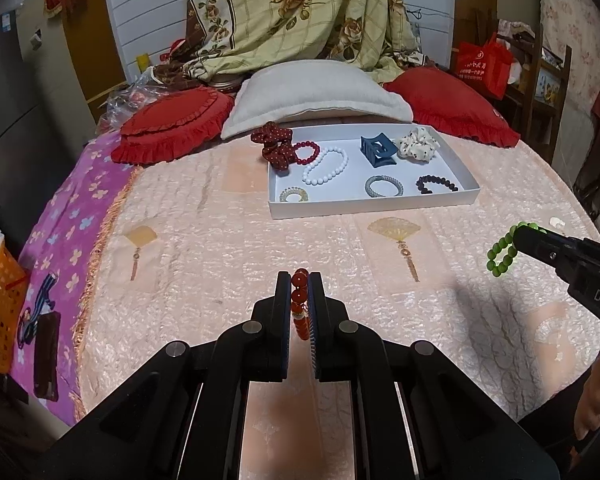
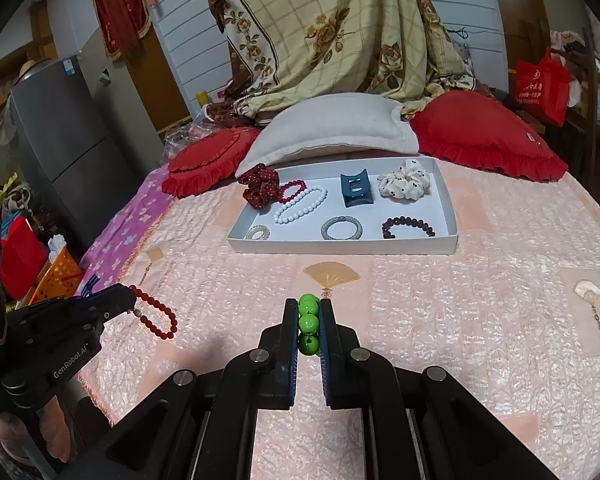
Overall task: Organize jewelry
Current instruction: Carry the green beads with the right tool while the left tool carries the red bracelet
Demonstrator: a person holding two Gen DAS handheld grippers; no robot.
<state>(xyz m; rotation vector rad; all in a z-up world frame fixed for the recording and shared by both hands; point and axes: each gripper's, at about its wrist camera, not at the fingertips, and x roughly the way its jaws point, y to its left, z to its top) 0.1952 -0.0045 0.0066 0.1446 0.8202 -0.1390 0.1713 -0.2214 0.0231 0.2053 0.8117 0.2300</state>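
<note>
Already both tools are loaded. The left tool [image 1: 300,280] is clenched on a red bead bracelet [image 1: 300,300], a few beads pinched between its pads while the rest of the loop dangles just off its tip above the bed [image 1: 380,320]. The right tool [image 2: 309,308] grips a green bead bracelet [image 2: 309,324] the same way. Both look light, hard-beaded and glossy, probably strung on cord, so they hang limp and could roll or slip; squeezing across the beads seems the surest hold. Straight ahead of both tools, well beyond the tips, sits the white tray [image 2: 340,246], already holding other bracelets and scrunchies.
</note>
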